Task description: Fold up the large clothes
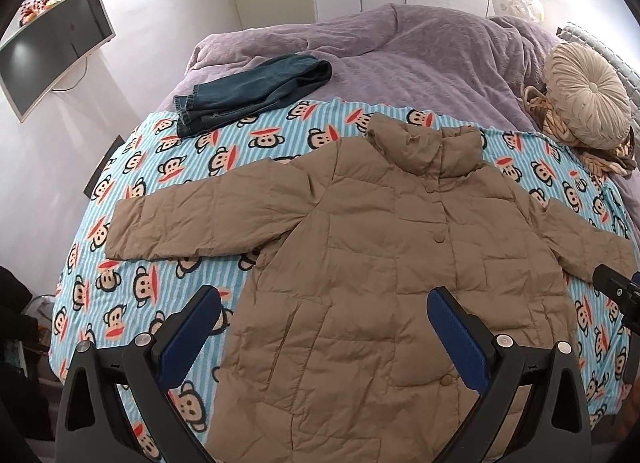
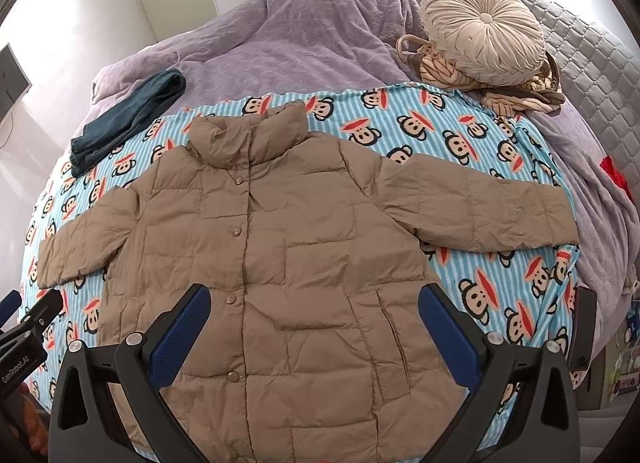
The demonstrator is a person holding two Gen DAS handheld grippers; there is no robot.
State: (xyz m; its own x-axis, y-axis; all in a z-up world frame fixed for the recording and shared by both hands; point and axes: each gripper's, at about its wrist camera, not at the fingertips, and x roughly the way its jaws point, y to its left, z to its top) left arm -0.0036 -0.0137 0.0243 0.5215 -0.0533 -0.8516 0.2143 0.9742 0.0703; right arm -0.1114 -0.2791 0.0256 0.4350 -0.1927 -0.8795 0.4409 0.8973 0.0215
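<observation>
A tan quilted puffer jacket [image 1: 380, 263] lies flat, front up and buttoned, on a blue striped monkey-print blanket [image 1: 160, 183], with both sleeves spread out to the sides. It also shows in the right wrist view [image 2: 288, 255]. My left gripper [image 1: 324, 303] is open and empty, held above the jacket's lower left part. My right gripper [image 2: 314, 303] is open and empty, held above the jacket's lower right part. The right gripper's tip shows at the right edge of the left wrist view [image 1: 616, 291].
Folded dark jeans [image 1: 248, 91] lie at the blanket's far left edge. A purple duvet [image 1: 400, 55] covers the far bed. A round beige cushion [image 2: 484, 35] sits on a woven basket [image 2: 440, 67] at the far right. A monitor [image 1: 52, 47] hangs on the left wall.
</observation>
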